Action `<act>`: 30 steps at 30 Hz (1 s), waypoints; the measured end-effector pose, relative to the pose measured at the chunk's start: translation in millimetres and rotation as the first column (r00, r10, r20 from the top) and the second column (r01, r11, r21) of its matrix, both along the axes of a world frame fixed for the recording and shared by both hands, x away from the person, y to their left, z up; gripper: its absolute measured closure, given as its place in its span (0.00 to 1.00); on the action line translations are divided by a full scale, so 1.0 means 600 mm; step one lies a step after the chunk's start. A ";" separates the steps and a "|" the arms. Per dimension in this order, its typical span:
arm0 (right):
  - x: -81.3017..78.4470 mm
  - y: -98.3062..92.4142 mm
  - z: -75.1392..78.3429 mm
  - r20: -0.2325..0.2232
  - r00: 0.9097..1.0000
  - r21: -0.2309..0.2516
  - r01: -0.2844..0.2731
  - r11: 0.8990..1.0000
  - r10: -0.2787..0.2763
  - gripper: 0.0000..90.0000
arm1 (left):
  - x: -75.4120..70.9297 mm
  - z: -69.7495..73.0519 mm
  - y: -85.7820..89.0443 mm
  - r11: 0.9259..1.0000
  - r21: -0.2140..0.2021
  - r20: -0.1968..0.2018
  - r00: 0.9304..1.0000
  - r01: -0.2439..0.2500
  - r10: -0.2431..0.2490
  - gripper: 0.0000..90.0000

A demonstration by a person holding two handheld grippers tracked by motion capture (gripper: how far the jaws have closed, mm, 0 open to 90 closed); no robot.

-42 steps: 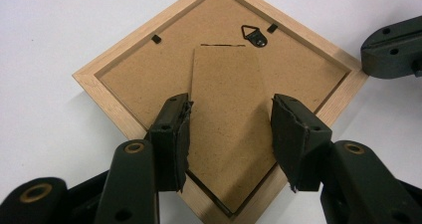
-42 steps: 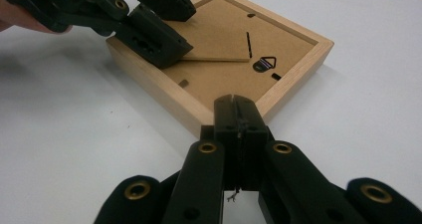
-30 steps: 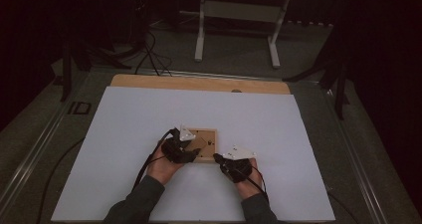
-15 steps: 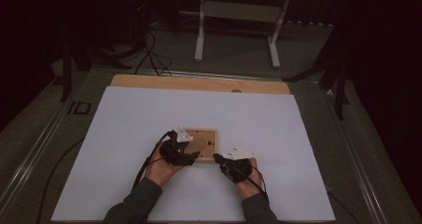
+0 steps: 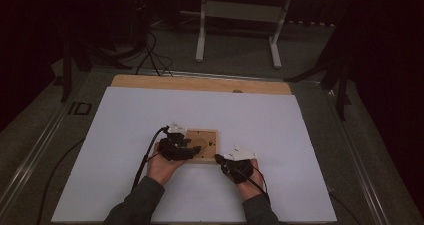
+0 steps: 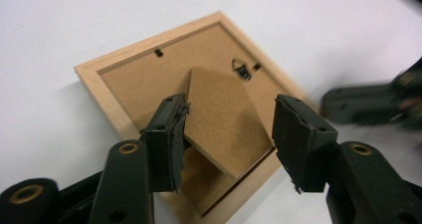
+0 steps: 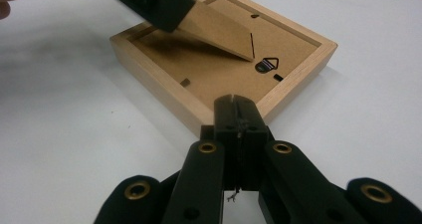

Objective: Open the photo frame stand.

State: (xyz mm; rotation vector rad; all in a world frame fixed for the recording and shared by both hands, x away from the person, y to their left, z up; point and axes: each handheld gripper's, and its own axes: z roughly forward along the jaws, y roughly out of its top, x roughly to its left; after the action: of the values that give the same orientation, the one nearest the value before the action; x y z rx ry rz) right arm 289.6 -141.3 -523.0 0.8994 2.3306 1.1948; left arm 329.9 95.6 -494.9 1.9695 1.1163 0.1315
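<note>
The high view sits above the person's edge of the worktop (image 5: 150, 110), looking forward and down, far enough back to take in the whole white sheet and the floor beyond. The left gripper view rides low, looking steeply down between its own tongs (image 6: 229, 134), very close on the back of the wooden picture frame (image 6: 129, 79). The right gripper view runs almost level along its tongs (image 7: 238, 129), just as close. All three share that frame.
</note>
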 end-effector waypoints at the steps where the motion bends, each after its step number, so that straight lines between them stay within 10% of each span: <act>1: 0.000 0.000 0.000 0.001 1.000 -0.001 0.000 1.000 0.000 1.00 | 0.000 0.000 0.001 1.000 -0.007 -0.009 1.000 -0.003 0.003 0.52; 12: 0.000 0.000 0.000 0.000 1.000 0.000 0.000 1.000 0.000 0.99 | 0.002 -0.007 0.001 1.000 0.025 -0.076 0.997 -0.011 0.013 0.49; 30: 0.000 0.000 0.000 -0.002 1.000 0.002 0.000 1.000 0.000 0.99 | 0.026 -0.005 0.005 0.996 -0.078 -0.206 0.978 -0.036 0.019 0.59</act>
State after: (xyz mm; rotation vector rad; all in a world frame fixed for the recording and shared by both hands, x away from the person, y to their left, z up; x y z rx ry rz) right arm 289.7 -141.5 -523.0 0.9020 2.3314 1.1964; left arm 345.4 98.7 -498.1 1.9272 1.2609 -0.1043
